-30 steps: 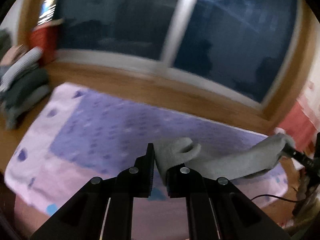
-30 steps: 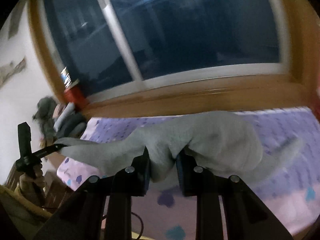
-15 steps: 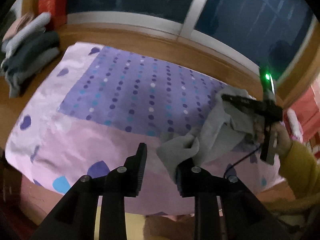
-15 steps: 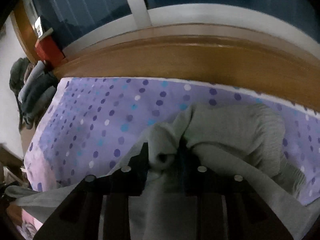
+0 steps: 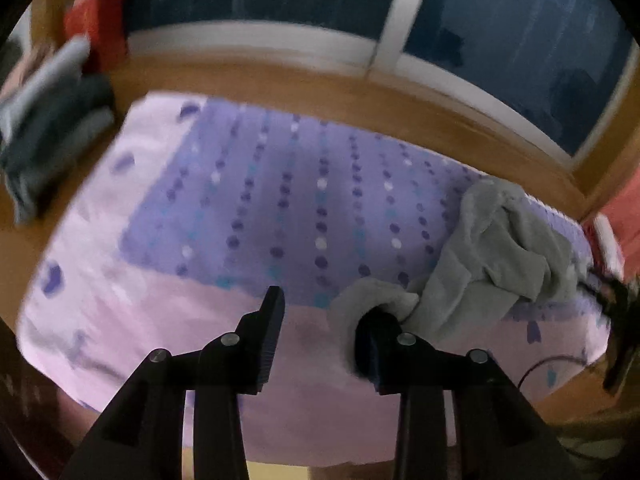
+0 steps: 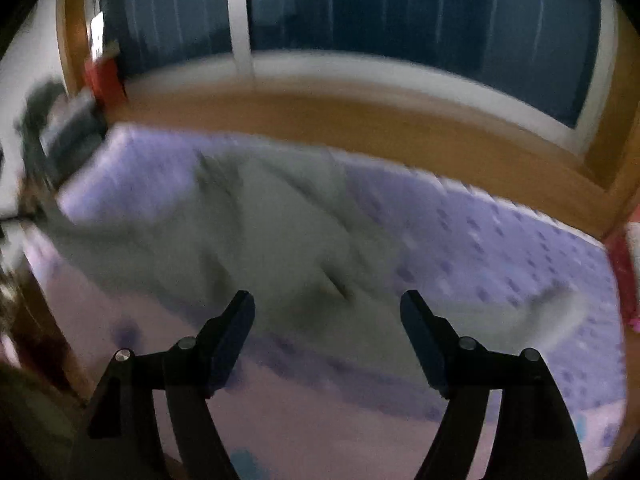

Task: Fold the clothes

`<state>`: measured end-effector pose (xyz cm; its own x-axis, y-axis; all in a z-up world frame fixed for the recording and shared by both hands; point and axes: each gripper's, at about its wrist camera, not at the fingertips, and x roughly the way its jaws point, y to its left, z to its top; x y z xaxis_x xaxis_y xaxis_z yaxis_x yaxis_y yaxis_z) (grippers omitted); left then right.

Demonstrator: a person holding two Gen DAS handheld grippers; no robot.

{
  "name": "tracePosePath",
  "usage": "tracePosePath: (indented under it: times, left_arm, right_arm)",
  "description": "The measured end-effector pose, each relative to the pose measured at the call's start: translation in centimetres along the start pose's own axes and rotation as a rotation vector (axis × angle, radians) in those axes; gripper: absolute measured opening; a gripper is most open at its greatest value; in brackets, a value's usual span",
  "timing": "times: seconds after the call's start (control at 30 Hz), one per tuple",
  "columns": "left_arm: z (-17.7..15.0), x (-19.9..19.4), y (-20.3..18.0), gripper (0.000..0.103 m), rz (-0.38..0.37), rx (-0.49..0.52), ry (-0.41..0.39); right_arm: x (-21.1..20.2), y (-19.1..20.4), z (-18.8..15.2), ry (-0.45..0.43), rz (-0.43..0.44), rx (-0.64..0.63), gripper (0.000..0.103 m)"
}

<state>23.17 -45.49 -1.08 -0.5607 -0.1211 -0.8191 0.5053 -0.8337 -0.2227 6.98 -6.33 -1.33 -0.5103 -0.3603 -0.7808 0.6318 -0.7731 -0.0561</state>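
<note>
Grey knit garment (image 5: 496, 256) crumpled on dotted purple bedspread (image 5: 280, 208), right of left gripper (image 5: 320, 320). Left jaws apart, cuff draped over right finger. Right gripper (image 6: 328, 312) jaws wide apart, empty, garment directly ahead, blurred. Long axis unclear.

Soft, fleecy grey garment (image 5: 496, 256) on a smooth, matt polka-dot cotton bedsheet (image 5: 280, 208); glossy varnished wooden window sill (image 5: 320, 92); matt black plastic left hand-held gripper (image 5: 320, 316).
</note>
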Motion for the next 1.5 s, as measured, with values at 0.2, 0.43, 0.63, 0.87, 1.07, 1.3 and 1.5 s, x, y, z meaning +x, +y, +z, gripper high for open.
tracePosePath:
  times: [0.2,0.43,0.63,0.87,1.07,1.3,1.5]
  left_arm:
    - [-1.1,1.1,-1.6,0.036,0.013,-0.063,0.005]
    - [-1.9,0.4,-2.4,0.036,0.098,-0.103,-0.006]
    - [-1.7,-0.4,-2.6,0.036,0.121,-0.046,-0.015]
    - [-1.0,0.4,-1.5,0.036,0.01,0.016,-0.008]
    - [-0.9,1.1,-0.1,0.036,-0.108,0.076,-0.001]
    - [-0.6,2.1,1.9,0.036,-0.182,0.123,0.029]
    - [-0.3,1.6,4.5,0.036,-0.272,0.107,0.058]
  right_arm:
    - [3.1,-1.4,-1.9,0.077,-0.021,-0.082,0.076]
    - [5.3,-2.9,-1.3,0.082,0.065,-0.018,0.039]
    - [1.1,-1.6,2.8,-0.059,0.206,0.021,0.01]
    - [-3.4,4.5,11.1,-0.223,0.438,-0.014,0.01]
    - [3.1,15.5,18.4,-0.154,0.549,-0.07,0.01]
    - [12.4,28.0,22.5,-0.015,0.603,-0.121,0.01]
    - [19.8,35.5,23.3,0.127,0.532,-0.179,0.013]
